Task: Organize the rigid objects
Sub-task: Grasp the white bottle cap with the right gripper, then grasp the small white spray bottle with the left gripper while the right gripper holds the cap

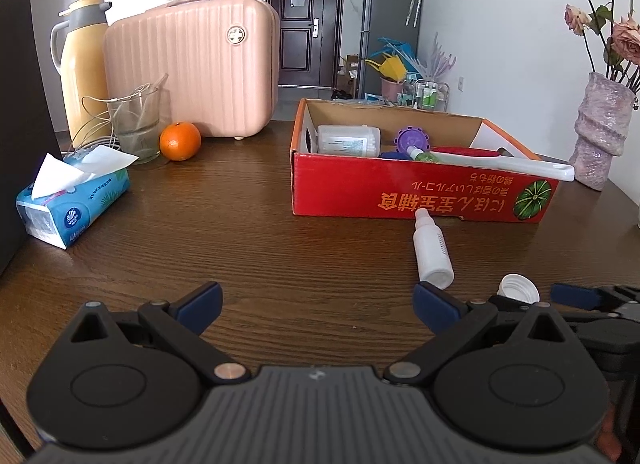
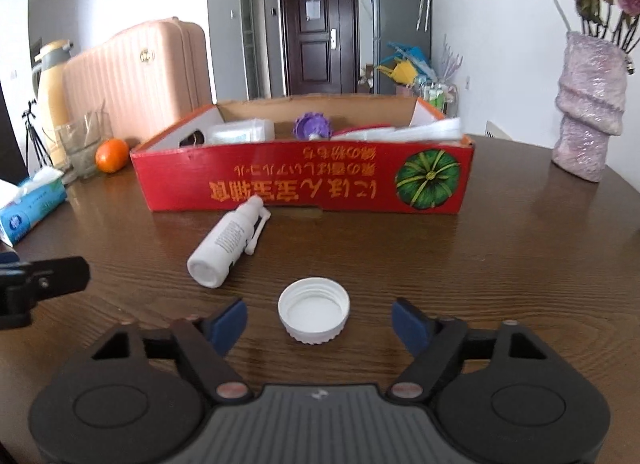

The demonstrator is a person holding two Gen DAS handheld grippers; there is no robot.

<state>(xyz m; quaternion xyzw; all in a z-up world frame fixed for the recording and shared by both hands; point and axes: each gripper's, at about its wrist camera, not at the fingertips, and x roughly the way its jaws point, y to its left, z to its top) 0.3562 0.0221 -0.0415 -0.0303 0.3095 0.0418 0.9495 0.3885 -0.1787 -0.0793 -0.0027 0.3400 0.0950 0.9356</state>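
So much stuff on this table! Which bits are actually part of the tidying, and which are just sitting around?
Part of the tidying:
- white ribbed plastic cap
- white plastic spray bottle lying on its side
- red cardboard box
- right gripper, jaws either side of the cap

Just sitting around:
- orange fruit
- blue tissue pack
- pink ribbed case
- lilac vase

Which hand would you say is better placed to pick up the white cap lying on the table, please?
The right. The white cap lies open side up between the right tongs' parted pads, untouched. The left tongs are open over bare table, with the cap off to their right.
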